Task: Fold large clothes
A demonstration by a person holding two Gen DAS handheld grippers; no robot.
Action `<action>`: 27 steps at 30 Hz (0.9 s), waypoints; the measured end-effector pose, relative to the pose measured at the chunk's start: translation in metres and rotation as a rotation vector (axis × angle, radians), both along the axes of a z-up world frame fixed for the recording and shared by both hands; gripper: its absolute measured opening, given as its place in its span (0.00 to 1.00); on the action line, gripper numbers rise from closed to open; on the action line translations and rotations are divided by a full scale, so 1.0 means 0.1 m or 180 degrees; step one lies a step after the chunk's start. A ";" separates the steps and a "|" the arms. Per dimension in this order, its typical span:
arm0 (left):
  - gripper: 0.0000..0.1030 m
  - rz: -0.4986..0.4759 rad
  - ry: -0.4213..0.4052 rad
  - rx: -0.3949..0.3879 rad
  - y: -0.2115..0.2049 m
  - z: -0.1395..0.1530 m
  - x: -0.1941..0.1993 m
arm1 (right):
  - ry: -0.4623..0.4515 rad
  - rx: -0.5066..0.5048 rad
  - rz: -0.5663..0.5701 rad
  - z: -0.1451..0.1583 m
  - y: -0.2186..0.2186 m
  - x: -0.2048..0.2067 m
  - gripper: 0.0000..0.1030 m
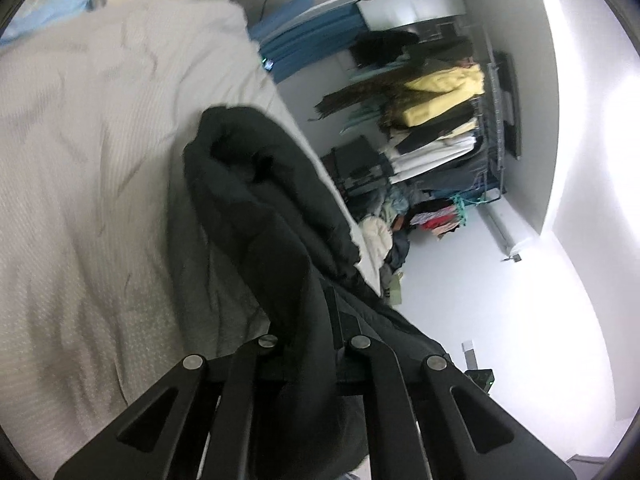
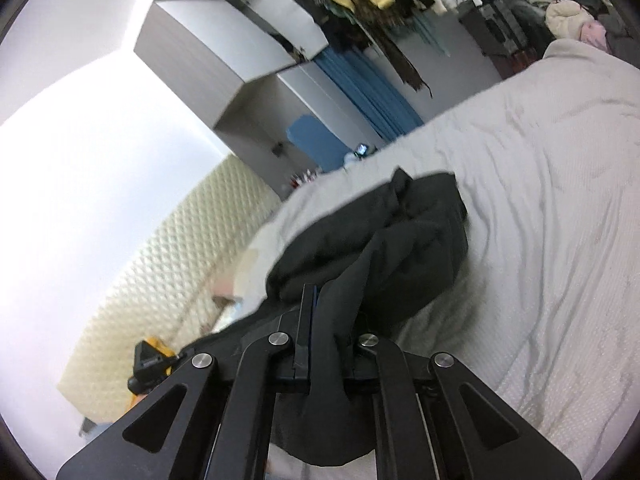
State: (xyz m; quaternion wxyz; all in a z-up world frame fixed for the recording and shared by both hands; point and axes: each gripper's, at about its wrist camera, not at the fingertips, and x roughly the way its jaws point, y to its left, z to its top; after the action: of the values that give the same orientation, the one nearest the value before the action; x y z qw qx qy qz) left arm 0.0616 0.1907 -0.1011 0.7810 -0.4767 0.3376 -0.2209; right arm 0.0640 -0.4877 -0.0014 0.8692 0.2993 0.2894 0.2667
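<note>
A large black garment (image 1: 264, 208) hangs bunched above the bed with its light grey cover (image 1: 80, 160). My left gripper (image 1: 316, 320) is shut on an edge of it; cloth drapes over and between the jaws and hides the tips. In the right wrist view the same black garment (image 2: 392, 240) trails down onto the bed cover (image 2: 540, 200). My right gripper (image 2: 324, 320) is shut on another part of it, with fabric bunched between the fingers and hanging below. Both views are tilted and blurred.
An open clothes rack (image 1: 440, 128) crammed with yellow, white and dark clothes stands past the bed's edge. Blue curtains (image 2: 368, 88) and white cabinets (image 2: 240, 40) line the wall. A quilted cream headboard (image 2: 168, 272) sits at the left. A yellow-black device (image 2: 152, 360) lies near it.
</note>
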 end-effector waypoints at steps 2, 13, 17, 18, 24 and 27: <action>0.04 0.0008 -0.0057 0.0011 0.07 0.14 -0.08 | -0.0046 0.0021 -0.0003 0.13 -0.04 -0.04 0.04; 0.06 -0.0197 -0.0217 0.0462 0.23 1.04 -0.49 | -0.0191 -0.0167 0.0291 0.75 -0.06 -0.38 0.04; 0.06 -0.0320 -0.0192 0.0666 0.17 1.29 -0.73 | -0.0209 -0.0222 0.0390 0.86 -0.11 -0.67 0.04; 0.06 -0.0338 -0.0180 0.0688 0.19 1.33 -0.78 | -0.0198 -0.0199 0.0404 0.86 -0.13 -0.74 0.04; 0.07 -0.0484 -0.0047 0.0766 0.10 1.43 -1.13 | -0.0151 -0.0213 0.0416 0.89 -0.22 -1.26 0.04; 0.07 -0.0506 0.0012 0.0774 0.06 1.44 -1.17 | -0.0103 -0.0221 0.0400 0.88 -0.23 -1.34 0.05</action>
State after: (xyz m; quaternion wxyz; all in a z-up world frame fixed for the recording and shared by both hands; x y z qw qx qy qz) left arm -0.0550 0.1966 0.0431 0.8124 -0.3508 0.4000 -0.2387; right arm -0.0705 -0.5112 0.0864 0.8652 0.2459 0.3026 0.3154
